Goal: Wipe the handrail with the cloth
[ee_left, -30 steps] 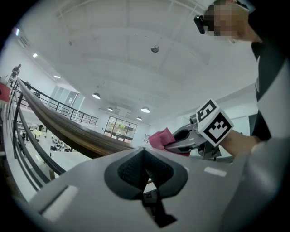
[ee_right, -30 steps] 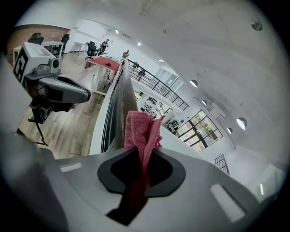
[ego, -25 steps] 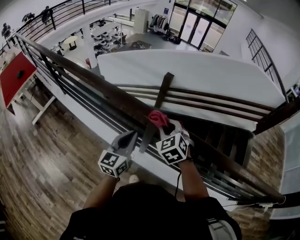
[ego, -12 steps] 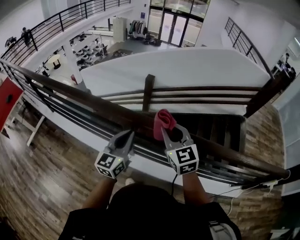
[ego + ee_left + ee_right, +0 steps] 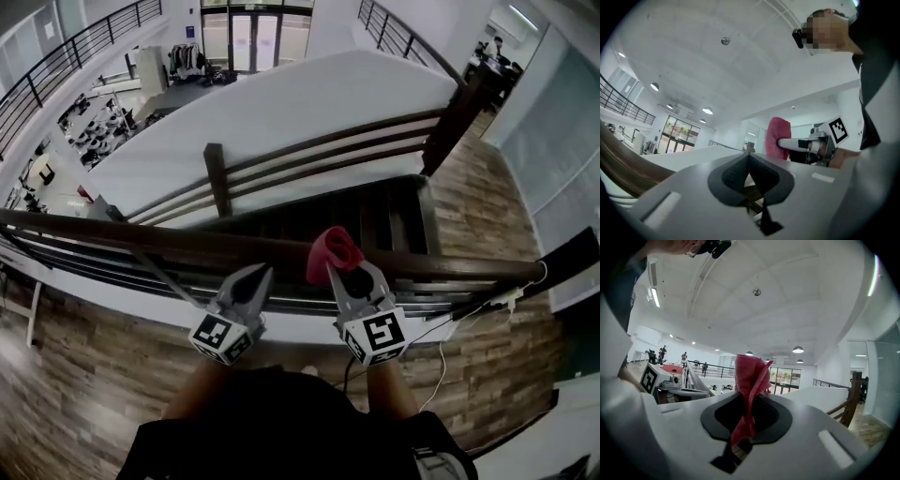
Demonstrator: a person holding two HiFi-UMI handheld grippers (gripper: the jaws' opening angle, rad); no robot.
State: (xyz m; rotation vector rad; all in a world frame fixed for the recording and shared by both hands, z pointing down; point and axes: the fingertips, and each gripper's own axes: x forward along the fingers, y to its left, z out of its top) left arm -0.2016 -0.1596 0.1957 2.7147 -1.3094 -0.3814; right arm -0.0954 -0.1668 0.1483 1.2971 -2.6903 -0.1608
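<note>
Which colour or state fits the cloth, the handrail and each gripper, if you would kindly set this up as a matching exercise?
1. cloth
2. handrail
3. left gripper
4. right gripper

A. shut, nothing between the jaws
B. dark brown wood
C. red, sticking up out of the jaws
D. shut on the cloth

Pairs: 1-C, 2-B, 3-A, 4-D

Bright ceiling lights, strong fisheye distortion
</note>
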